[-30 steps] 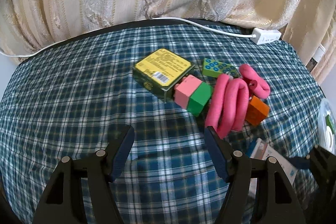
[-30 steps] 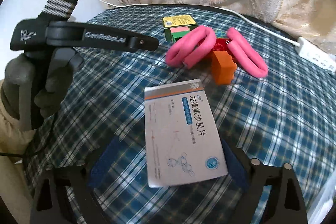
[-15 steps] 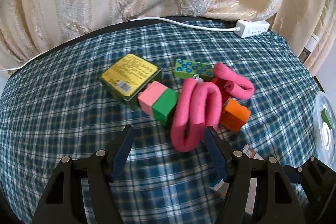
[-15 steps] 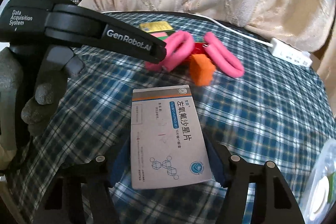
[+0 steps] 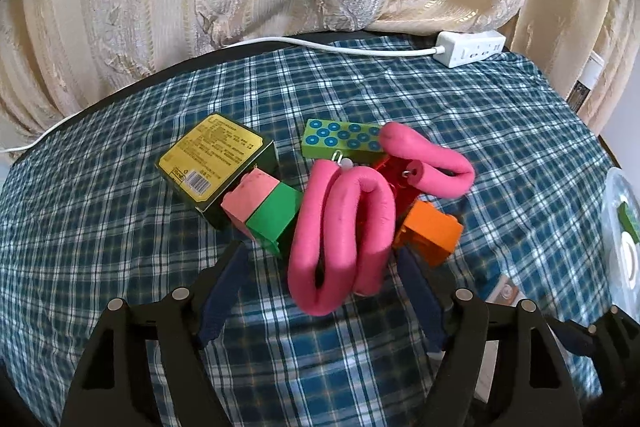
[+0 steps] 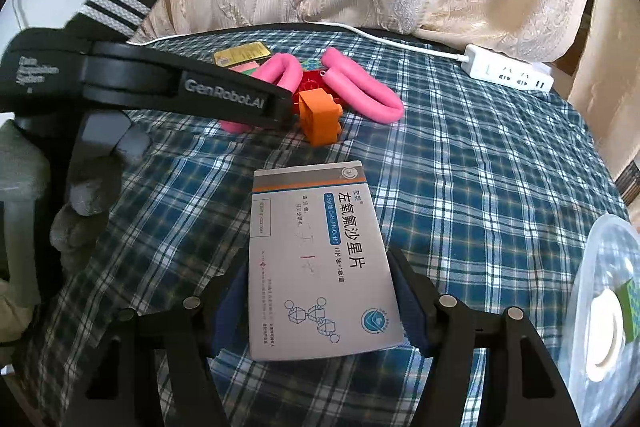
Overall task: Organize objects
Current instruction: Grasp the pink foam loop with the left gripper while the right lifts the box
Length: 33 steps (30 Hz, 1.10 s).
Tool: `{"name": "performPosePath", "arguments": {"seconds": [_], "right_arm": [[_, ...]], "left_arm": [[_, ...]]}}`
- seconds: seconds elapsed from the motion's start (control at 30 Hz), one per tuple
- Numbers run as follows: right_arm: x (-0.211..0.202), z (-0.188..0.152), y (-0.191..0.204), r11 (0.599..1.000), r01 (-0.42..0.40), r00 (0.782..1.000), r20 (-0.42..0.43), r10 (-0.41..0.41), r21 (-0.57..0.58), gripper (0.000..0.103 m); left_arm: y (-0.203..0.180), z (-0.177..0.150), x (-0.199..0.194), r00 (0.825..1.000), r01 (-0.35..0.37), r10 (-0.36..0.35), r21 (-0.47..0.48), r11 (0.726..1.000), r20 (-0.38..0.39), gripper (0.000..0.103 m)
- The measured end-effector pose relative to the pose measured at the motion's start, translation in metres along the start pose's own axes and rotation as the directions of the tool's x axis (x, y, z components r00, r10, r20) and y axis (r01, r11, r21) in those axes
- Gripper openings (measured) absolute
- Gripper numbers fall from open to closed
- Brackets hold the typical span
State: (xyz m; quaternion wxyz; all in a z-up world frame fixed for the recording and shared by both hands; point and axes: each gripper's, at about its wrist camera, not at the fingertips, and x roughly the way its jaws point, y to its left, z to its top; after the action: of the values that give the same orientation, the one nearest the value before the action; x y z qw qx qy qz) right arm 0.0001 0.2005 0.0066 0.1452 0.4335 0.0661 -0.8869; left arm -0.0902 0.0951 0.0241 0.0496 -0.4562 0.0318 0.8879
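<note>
Cataloguing the items at hand, from the held one outward:

Medicine carton (image 6: 320,263): flat white card box with an orange band and blue print, lying on the checked cloth near the front edge of the tabletop (image 6: 480,155); probably light and nearly empty, its broad faces likely to dent. Best taken across the two long edges, where the folds give stiffness.
Right tool (image 6: 320,291): jaws have just been closing, and the pads now press on both long edges of the carton; a grip on it, low on its body.
Pink foam loop (image 5: 344,231): soft padded tube bent into folds, joined to a red hinged part; likely light, springy and squashy, liable to flop. A hold across one doubled fold looks soundest.
Left tool (image 5: 320,291): jaws have just been opening and stand apart, the nearest fold of the loop between them but untouched.
Orange brick (image 5: 430,231): hard plastic, touching the loop's right side.
Pink-and-green block (image 5: 264,207): rigid, leaning on the green tin (image 5: 216,157).
Dotted green brick (image 5: 340,141): behind the loop.
Clear container (image 6: 604,307): at the right edge, a likely destination.
Power strip (image 5: 470,47): at the far rim, well apart.
</note>
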Motion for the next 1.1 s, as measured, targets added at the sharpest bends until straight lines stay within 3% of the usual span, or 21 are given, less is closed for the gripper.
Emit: {"name": "performPosePath", "arguments": {"seconds": [0.2,0.37,0.73,1.1], "right_arm": [[0.0,-0.001,0.0,1.0,-0.005,1.0,-0.001,0.005,0.0,0.071],[0.0,-0.001,0.0,1.0,-0.01,1.0,-0.003,0.01,-0.005,0.074],[-0.001,-0.001,-0.004,0.999,-0.037,0.999,0.006,0.037,0.02,0.075],[-0.005,-0.003,-0.01,0.999,-0.025,1.0,0.015,0.024,0.036,0.068]], "left_arm": [[0.005,0.0,0.008,1.0,0.018,-0.018,-0.006,1.0,0.001,0.074],[0.003,-0.002,0.009,0.999,0.038,-0.038,0.003,0.999,-0.002,0.054],[0.009,-0.012,-0.013,0.999,0.039,-0.038,-0.015,0.999,0.03,0.053],[0.007,-0.034,-0.036,0.999,0.035,-0.035,-0.009,0.999,0.031,0.053]]}}
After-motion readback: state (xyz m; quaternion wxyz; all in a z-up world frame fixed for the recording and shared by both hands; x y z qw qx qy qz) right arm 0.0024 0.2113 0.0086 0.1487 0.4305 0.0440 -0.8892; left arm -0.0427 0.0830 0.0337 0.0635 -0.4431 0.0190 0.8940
